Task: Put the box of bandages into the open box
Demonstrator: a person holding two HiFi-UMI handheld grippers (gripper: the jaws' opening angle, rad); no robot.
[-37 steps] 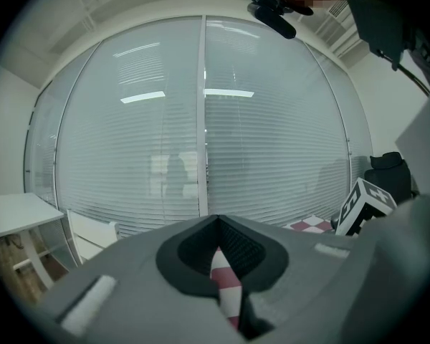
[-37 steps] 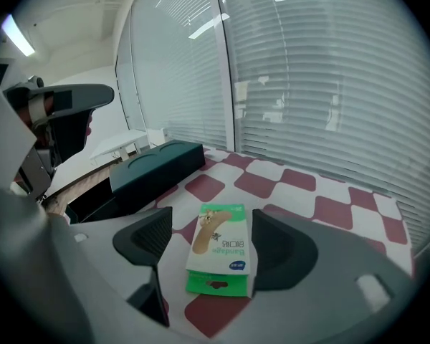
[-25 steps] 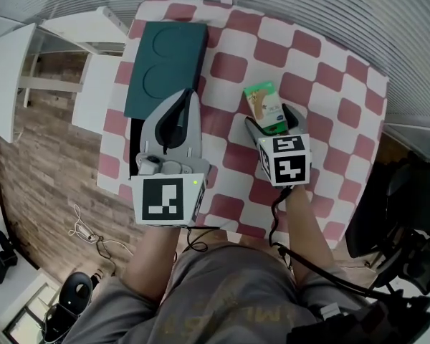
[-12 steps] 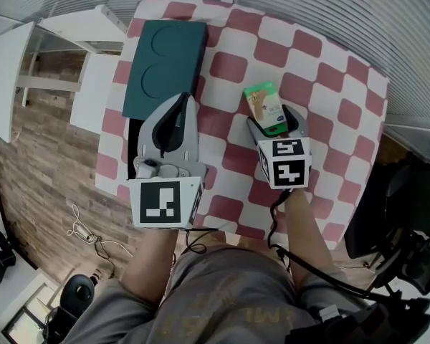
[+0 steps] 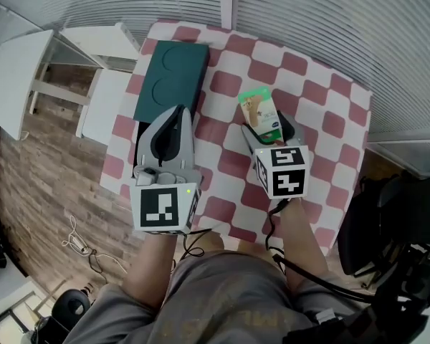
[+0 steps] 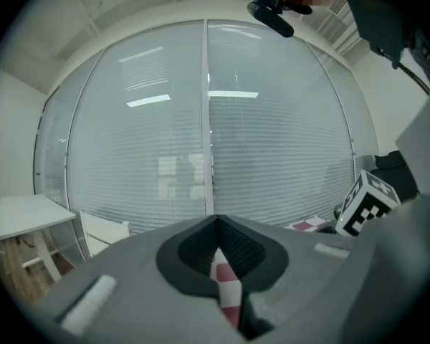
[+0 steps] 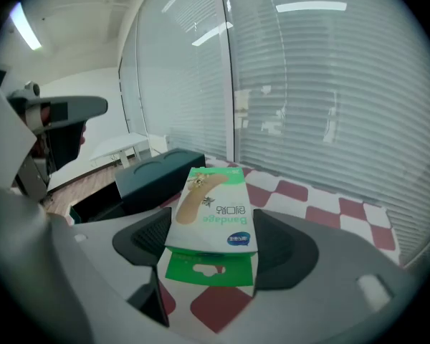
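The box of bandages [image 5: 260,112], green and white, sits between the jaws of my right gripper [image 5: 266,125], which is shut on it above the checked tablecloth [image 5: 322,131]. In the right gripper view the box of bandages [image 7: 213,208] points forward, pinched by both pads of the right gripper [image 7: 213,244]. A dark green lid [image 5: 170,77] lies at the table's far left, and the open box [image 5: 137,137] shows as a dark hollow just nearer, mostly hidden by my left gripper [image 5: 177,112]. The left gripper [image 6: 216,224] is shut and empty.
White furniture [image 5: 18,77] and a white shelf [image 5: 100,102] stand left of the table over a wooden floor. Window blinds run along the far side. A black chair [image 5: 387,224] stands at the right. A cable hangs from the right gripper towards the person's lap.
The head camera has shifted, so the table sits a little differently in view. Both grippers keep about the same places over the table; the right stays shut on the box.
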